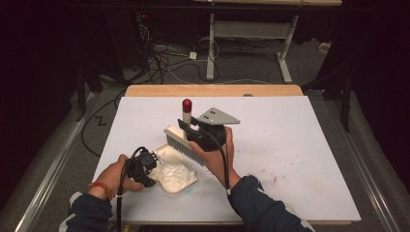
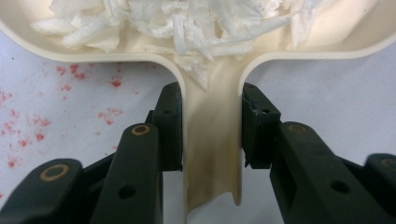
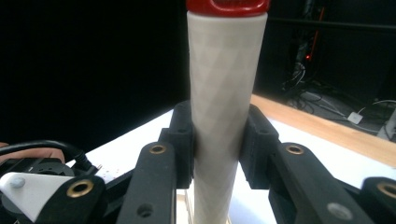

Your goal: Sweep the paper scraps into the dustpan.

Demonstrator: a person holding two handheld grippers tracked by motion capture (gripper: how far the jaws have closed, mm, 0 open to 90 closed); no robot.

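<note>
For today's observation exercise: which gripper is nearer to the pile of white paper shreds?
Left. The left gripper clamps the cream plastic dustpan's handle just behind the white paper shreds; the right gripper holds the brush handle raised above.

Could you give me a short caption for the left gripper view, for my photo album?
Left gripper clamped on the handle of a cream dustpan holding white paper shreds, on a white table flecked with red.

Paper scraps (image 1: 171,172) in dustpan (image 1: 186,184), brush (image 1: 186,144) behind
</note>
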